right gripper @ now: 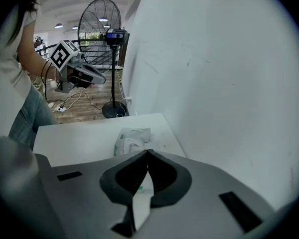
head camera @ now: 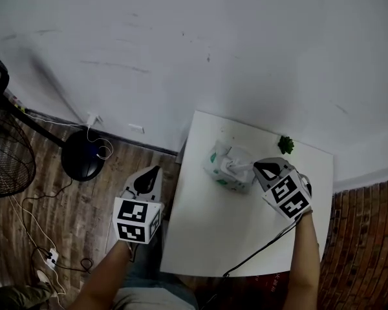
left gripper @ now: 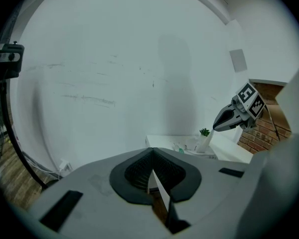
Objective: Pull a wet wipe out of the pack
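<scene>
A white and green wet wipe pack (head camera: 225, 170) lies on the white table (head camera: 200, 237), towards its far edge. My right gripper (head camera: 256, 168) hovers just right of the pack, shut on a white wipe (head camera: 240, 167) that stretches from the pack's top to the jaws. In the right gripper view the wipe (right gripper: 141, 195) shows as a white strip pinched between the shut jaws, with the pack (right gripper: 132, 139) beyond. The left gripper view shows the wipe (left gripper: 207, 141) rising to the right gripper (left gripper: 218, 125). My left gripper (head camera: 152, 172) is shut on nothing, held over the floor left of the table.
A small green plant (head camera: 285, 144) stands at the table's far edge by the white wall. On the wooden floor to the left are a standing fan (head camera: 6, 163) with a round base (head camera: 82, 155), cables and a power strip (head camera: 50, 258). Brick flooring lies right of the table.
</scene>
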### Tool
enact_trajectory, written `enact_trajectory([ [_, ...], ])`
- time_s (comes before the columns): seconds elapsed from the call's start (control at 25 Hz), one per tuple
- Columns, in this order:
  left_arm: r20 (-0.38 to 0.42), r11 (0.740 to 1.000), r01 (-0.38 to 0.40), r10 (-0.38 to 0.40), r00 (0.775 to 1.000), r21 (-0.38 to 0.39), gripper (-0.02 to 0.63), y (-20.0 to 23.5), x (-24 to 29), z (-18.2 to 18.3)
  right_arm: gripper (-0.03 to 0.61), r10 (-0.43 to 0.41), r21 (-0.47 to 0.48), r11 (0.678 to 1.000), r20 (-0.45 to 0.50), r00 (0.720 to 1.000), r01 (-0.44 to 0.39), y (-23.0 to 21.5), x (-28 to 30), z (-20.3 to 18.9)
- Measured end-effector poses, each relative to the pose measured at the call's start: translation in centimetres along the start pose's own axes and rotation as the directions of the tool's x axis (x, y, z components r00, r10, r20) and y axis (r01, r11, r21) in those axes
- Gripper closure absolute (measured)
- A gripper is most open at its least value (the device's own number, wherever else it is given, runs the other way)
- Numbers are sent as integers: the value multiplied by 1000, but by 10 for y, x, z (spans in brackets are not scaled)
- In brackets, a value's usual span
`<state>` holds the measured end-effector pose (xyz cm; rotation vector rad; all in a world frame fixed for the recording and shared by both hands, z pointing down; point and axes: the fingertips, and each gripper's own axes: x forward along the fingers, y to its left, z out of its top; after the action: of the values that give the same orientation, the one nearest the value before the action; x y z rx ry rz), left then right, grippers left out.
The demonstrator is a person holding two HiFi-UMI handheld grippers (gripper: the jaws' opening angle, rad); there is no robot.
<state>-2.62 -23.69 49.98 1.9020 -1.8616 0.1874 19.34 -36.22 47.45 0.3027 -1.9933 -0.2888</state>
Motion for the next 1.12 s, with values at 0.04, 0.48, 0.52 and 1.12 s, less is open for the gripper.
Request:
enact_trajectory([
  [0.04,2,1000,2,-2,1000,2,614,-1,-1,1,576,-7,3,1000,2,1000,7,-1,-3,0],
  [0.48,23,999,39,-39,999,34,614,-13,-2,20,576,-79,42,996,20,997,78,-11,-32,3],
  [0.52,26,998,41,-42,999,37,614,-14,-2,21,576,-84,44,996,21,996,83,-12,-35,4],
  [1.12,81,994,83,-88,993,66,614,-22,-5,57,576,-171,69,983,40,984,168,-18,-77,17],
])
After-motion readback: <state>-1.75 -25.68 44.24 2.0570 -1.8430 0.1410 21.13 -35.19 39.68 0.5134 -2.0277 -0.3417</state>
